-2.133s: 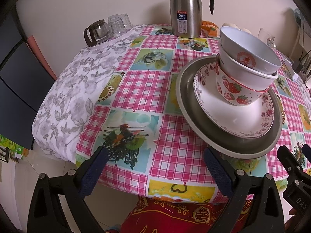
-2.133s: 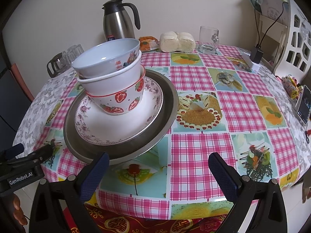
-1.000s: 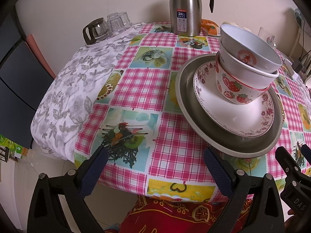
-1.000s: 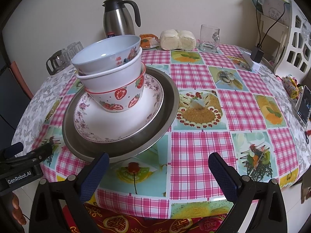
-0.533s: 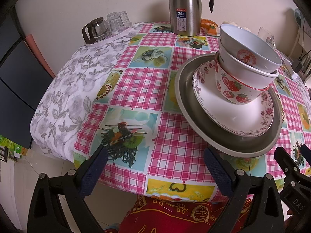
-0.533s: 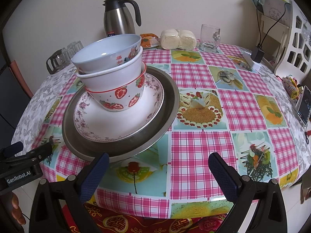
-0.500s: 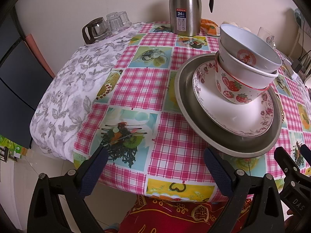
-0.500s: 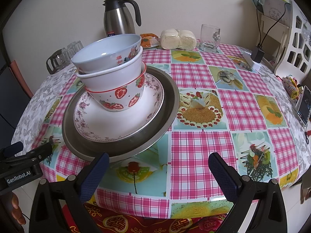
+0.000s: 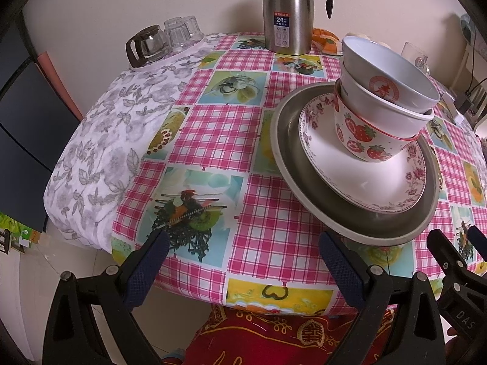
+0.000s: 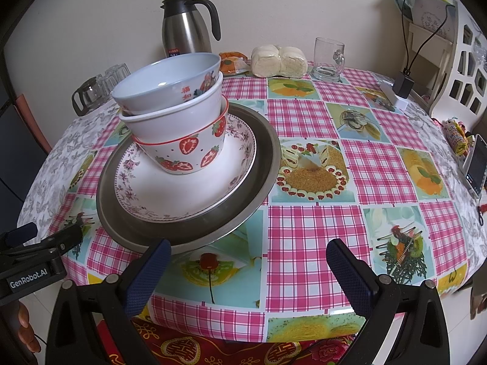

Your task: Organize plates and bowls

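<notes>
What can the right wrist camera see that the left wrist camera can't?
Only the right wrist view shows the wrapped white buns and the phone at the table's edge. Only the left wrist view shows the red round emblem on the top bowl. Both show the steel jug, the strawberry bowl, the flowered plate and the open tools.

Showing as black plastic frames at the bottom of both wrist views: the left gripper (image 9: 243, 269) and the right gripper (image 10: 248, 275), each carrying dark blue textured pads (image 9: 146, 269) on its fingers and small silver screws (image 9: 376, 270) at the joints. Bearing white "GenRobot.AI" lettering at lower left of the right view, and what is possibly "DAS" at lower right of the left view.
</notes>
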A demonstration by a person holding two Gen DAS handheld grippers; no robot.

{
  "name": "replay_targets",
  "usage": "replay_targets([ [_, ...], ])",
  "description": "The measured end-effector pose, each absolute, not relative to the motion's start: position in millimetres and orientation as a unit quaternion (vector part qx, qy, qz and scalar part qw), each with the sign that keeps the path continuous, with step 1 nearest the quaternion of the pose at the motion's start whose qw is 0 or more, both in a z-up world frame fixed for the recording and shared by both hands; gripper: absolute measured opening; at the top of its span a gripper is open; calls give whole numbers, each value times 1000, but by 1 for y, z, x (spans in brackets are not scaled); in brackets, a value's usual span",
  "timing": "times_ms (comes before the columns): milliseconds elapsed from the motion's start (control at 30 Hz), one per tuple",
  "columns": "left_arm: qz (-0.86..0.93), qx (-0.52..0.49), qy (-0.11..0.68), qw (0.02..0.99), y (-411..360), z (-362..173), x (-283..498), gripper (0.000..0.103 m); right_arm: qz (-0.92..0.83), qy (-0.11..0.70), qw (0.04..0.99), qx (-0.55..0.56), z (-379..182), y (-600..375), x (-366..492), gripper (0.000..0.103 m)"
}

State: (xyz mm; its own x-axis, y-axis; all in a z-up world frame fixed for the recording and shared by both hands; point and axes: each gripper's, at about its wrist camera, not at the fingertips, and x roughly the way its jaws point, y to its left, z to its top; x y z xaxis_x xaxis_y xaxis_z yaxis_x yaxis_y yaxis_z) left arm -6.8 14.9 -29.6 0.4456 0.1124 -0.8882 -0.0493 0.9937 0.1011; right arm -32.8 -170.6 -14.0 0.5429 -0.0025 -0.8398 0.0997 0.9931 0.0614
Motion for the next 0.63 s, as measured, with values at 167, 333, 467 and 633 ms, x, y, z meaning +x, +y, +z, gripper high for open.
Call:
replay_targets([
  [167, 48, 30, 525, 849, 13, -30, -7, 99, -29, 477, 877, 51, -14, -171, -32, 103],
  [333, 49, 32, 525, 849, 14, -30, -6, 99, -31, 478, 876, 52, -15, -172, -33, 103],
  [467, 47, 27, 518, 854, 15, -27, -7, 99, -31, 478, 876, 52, -15, -172, -33, 103],
  [633, 42, 27, 515, 856, 15, -25, -7, 99, -31, 478, 876, 52, -15, -172, -33, 103],
])
